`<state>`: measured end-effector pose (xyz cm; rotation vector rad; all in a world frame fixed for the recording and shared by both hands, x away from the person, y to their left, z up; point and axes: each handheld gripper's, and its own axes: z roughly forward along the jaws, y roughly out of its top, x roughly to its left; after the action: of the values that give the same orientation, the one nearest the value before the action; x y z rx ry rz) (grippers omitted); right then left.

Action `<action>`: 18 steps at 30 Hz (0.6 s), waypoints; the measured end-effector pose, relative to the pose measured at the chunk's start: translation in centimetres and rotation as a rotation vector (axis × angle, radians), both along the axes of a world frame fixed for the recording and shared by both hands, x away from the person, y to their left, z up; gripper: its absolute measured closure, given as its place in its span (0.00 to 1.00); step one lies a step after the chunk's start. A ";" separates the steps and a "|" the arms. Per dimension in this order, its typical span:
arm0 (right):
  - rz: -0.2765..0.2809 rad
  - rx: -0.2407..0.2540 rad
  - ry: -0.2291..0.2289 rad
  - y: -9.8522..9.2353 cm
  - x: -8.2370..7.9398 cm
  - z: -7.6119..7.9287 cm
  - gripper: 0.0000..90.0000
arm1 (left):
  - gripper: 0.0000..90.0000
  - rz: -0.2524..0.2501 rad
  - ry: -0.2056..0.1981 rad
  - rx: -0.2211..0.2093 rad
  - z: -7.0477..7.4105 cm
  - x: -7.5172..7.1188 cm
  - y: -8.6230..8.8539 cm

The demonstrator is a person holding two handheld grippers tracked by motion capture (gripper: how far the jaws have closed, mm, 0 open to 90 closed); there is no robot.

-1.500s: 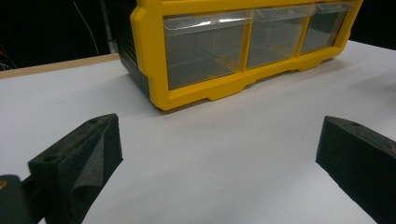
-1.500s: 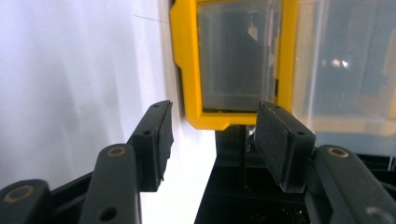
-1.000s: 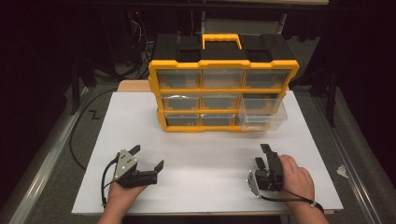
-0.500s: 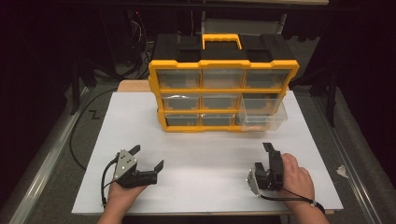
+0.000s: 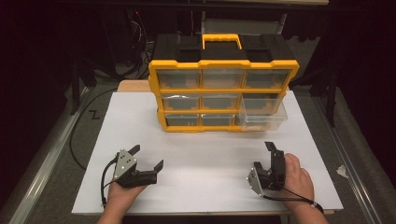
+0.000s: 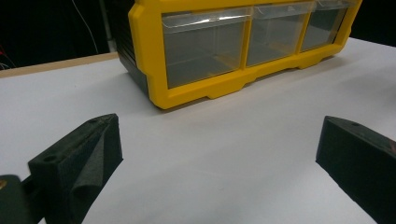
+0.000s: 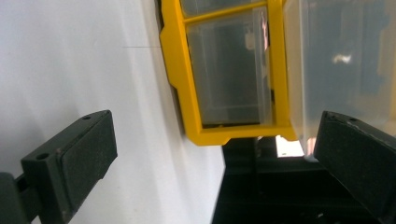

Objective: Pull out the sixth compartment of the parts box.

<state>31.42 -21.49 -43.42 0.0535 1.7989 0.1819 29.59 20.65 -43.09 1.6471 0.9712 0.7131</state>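
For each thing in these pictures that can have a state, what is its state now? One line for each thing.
Drawer cabinet: upright at the far side of the table, handle on top.
Bottom right drawer: pulled out partway, looks empty.
Other drawers: pushed in.
Left hand-held gripper: open, holding nothing, low over the white table.
Right hand-held gripper: open, holding nothing, turned on its side.

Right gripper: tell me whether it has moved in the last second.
Cannot tell: the right gripper sits at the same spot below the pulled-out drawer, perhaps turned slightly.
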 end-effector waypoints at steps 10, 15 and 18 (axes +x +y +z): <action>-0.064 0.204 0.106 -0.9 0.8 0.1 0.01 | 0.01 0.000 -0.001 -0.002 0.0 0.0 0.1; -0.092 0.361 0.170 -1.8 1.1 0.3 0.01 | 0.01 0.000 -0.002 -0.003 0.1 0.0 0.1; -0.094 0.450 0.206 -2.1 1.1 0.4 0.01 | 0.01 -0.001 0.000 -0.002 0.0 0.0 0.1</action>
<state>32.47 -23.62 -43.05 0.4914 1.9238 0.5266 29.57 20.75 -43.05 1.6451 0.9709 0.7117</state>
